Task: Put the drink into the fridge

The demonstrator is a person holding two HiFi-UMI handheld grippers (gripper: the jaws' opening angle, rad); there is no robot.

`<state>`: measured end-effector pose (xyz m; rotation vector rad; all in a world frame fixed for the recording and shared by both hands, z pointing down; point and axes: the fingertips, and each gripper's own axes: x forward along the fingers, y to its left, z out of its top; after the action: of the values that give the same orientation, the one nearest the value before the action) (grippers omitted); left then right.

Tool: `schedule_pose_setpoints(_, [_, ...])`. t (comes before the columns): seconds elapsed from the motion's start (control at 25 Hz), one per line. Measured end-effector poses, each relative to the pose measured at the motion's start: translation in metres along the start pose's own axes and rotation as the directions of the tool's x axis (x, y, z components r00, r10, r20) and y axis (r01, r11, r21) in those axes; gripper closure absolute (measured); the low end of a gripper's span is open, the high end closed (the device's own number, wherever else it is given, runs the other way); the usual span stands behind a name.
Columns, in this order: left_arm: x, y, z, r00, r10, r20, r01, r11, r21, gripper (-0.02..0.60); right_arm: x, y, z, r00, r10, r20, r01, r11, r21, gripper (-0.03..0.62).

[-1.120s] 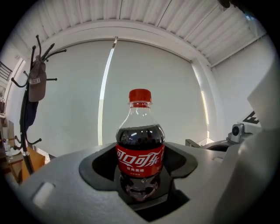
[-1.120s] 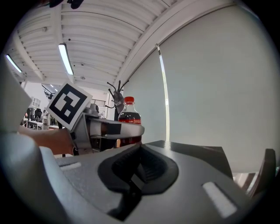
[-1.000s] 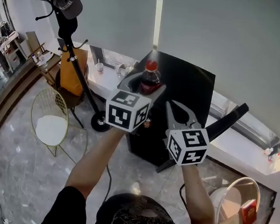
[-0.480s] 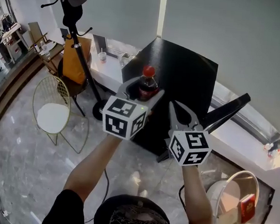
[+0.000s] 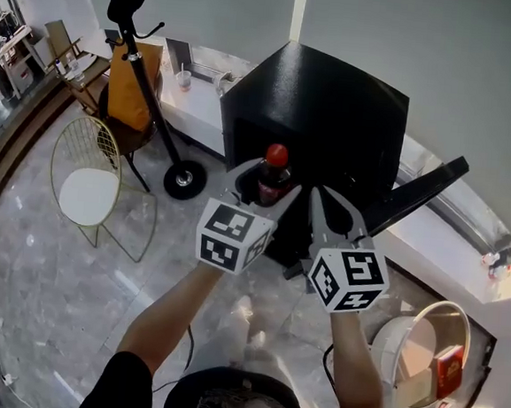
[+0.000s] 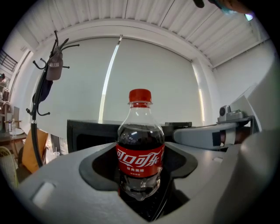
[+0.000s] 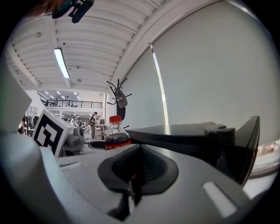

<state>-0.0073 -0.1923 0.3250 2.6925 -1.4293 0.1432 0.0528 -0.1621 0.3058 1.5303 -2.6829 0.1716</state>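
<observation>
Ahead of us stands the black fridge [image 5: 335, 108], its door [image 5: 421, 191] swung out on the right. A coat stand [image 5: 136, 46] and a wire chair [image 5: 88, 188] stand off to the left. Our left gripper [image 5: 266, 180] clamps the cola bottle [image 5: 274, 169] upright before the fridge front. Our right gripper [image 5: 325, 200], jaws together, carries nothing.

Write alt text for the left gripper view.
A cola bottle with a red cap stands upright, gripped between the left gripper's jaws. Behind it are a black mini fridge, a coat stand at left and the right gripper at right.
</observation>
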Motion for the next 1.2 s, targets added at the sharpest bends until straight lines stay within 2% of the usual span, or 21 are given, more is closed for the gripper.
schedule_pose_setpoints(0.56, [0.048,0.005,-0.123,0.999,-0.022,-0.028,0.02,0.997,-0.073,0.268,0.012,-0.001,-0.088,0.998,-0.013,-0.056,0.013,1.0,0.0,0.592])
schedule_pose_setpoints(1.04, [0.109,0.004,-0.213,0.997,-0.069,-0.044,0.065,0.994,-0.085,0.268,0.036,-0.016,-0.159,0.997,-0.023,-0.075,0.022,1.0,-0.02,0.592])
schedule_pose_setpoints(1.2, [0.135,0.003,-0.23,0.997,-0.076,-0.031,0.073,0.994,-0.08,0.268,0.042,-0.026,-0.175,0.997,-0.032,-0.077,0.03,0.999,-0.016,0.592])
